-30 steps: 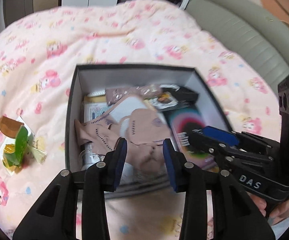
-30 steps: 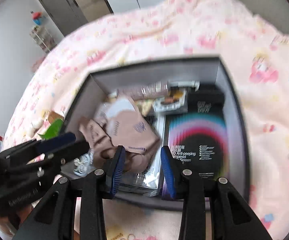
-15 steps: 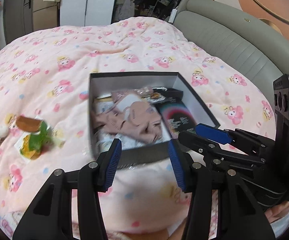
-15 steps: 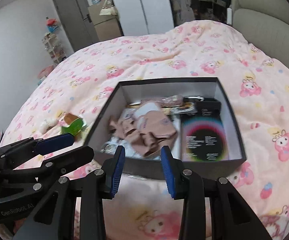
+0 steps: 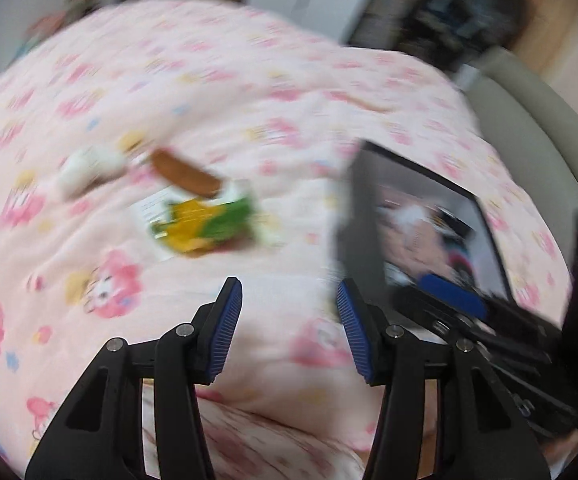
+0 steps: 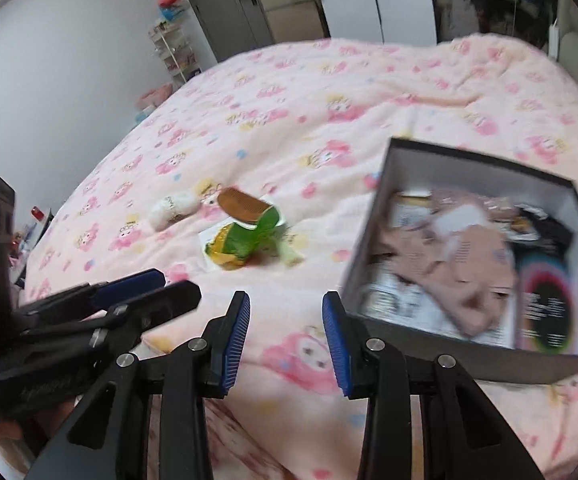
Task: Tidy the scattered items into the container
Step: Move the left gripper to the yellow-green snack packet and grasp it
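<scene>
a bed covered by a pink cartoon-print blanket (image 6: 329,92) fills both views. the landmark is an open dark box (image 6: 453,354) with pale inner walls, resting on the blanket; it holds beige fabric pieces (image 6: 461,268), printed packets and a black card with a rainbow ring (image 6: 547,304).

well to the left of the box, three loose items lie close together on the blanket: a green and yellow packet (image 6: 245,242), a brown comb (image 6: 241,205) lying partly on top of it, and a small white plush toy (image 6: 173,209) just beyond the comb, farther from the box.

the left gripper (image 5: 289,330) hovers over bare blanket between the box and the packet; its blue-padded jaws have just been opening, and nothing is between them. its view is heavily blurred.

the right gripper (image 6: 285,336) hangs just left of the box's near corner, jaws parted, holding nothing.
</scene>
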Demonstrator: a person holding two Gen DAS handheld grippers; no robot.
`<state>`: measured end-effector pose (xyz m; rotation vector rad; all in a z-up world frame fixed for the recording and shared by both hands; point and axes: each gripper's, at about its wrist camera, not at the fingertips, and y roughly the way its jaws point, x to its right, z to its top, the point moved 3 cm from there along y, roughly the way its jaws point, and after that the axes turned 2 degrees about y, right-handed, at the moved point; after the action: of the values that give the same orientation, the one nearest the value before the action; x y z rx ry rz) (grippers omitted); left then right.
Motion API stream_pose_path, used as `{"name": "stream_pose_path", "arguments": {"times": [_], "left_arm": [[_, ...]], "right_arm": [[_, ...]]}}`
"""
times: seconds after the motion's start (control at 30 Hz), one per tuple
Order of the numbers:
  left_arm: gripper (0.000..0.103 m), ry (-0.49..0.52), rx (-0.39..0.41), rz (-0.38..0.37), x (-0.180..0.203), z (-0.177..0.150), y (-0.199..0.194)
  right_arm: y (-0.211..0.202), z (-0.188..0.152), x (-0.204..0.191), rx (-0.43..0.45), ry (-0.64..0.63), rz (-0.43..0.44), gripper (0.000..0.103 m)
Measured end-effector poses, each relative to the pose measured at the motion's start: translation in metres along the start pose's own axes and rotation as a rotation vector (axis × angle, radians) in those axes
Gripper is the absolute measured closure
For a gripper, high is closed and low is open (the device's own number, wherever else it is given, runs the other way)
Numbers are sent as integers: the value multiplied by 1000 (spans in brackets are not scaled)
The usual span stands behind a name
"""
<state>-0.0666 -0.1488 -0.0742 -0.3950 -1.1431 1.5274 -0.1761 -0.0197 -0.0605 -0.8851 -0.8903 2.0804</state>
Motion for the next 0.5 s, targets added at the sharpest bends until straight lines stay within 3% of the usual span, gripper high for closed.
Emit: {"name": "stream_pose_path", "arguments": {"times": [0.1, 0.23, 0.3, 0.43, 0.5], "left_arm": [[52, -109, -15, 33, -35, 18, 24], [52, -305, -25, -38, -80, 39, 58], [52, -363, -39, -3, -99, 45, 75], [52, -503, -154, -27, -134, 46, 114], [46, -574, -200, -79, -145, 38, 129]], "right_arm": [[30, 13, -9, -53, 0, -21, 69], [68, 33, -18, -101, 45, 8, 69], [82, 43, -20, -102, 71, 5, 68], [120, 57, -23, -143, 92, -26, 68], [135, 58, -25, -166, 102, -17, 68]]}}
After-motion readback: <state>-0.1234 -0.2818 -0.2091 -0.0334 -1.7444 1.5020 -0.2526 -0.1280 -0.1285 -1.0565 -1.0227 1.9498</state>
